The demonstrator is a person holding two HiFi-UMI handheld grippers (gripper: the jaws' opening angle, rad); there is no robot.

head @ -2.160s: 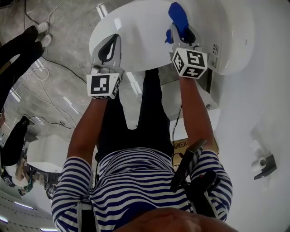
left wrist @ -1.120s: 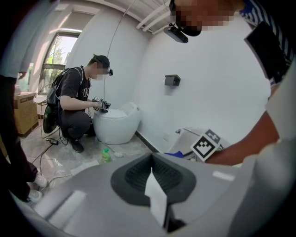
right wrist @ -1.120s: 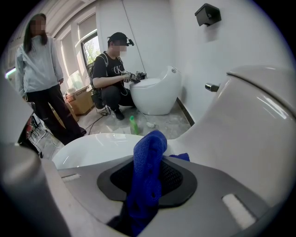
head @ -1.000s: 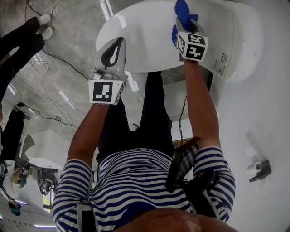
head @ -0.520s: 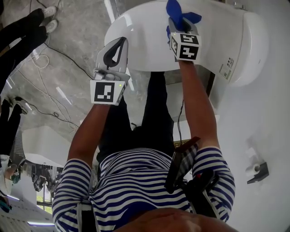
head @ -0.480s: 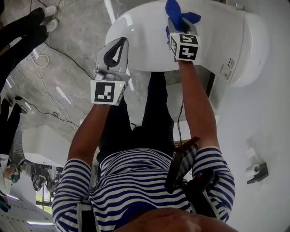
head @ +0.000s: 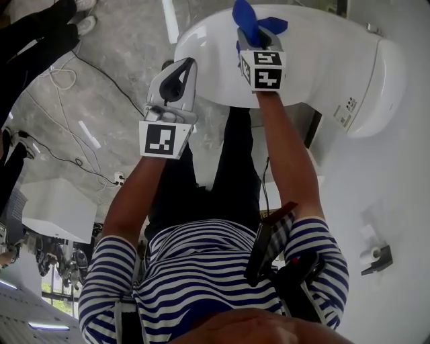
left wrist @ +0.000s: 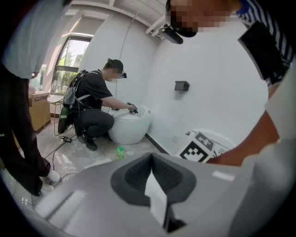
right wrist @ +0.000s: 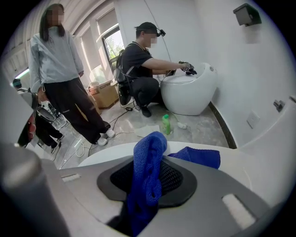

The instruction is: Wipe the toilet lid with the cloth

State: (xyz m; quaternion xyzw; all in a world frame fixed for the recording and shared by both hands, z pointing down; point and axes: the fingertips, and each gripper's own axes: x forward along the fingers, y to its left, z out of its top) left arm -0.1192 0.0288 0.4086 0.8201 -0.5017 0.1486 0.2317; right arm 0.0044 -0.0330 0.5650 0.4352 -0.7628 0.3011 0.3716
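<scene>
The white toilet lid (head: 316,47) fills the top of the head view. My right gripper (head: 257,41) rests on its left part, shut on the blue cloth (head: 250,19), which bunches up out of the jaws. In the right gripper view the cloth (right wrist: 147,178) hangs clamped in my right gripper (right wrist: 145,187), one corner spread on the lid (right wrist: 263,152). My left gripper (head: 177,82) is shut on nothing and hovers left of the toilet's front rim, over the floor. In its own view the left gripper (left wrist: 155,187) shows its jaws together.
Cables (head: 64,138) trail over the grey stone floor on the left. A white wall with a small fixture (head: 374,259) is on the right. Farther off, a crouching person works at a second toilet (right wrist: 187,90), a green bottle (right wrist: 166,124) stands on the floor, and another person (right wrist: 64,78) stands by.
My right gripper has slid the cloth leftward across the lid, toward its front end. The left gripper has stayed beside the rim, still shut.
</scene>
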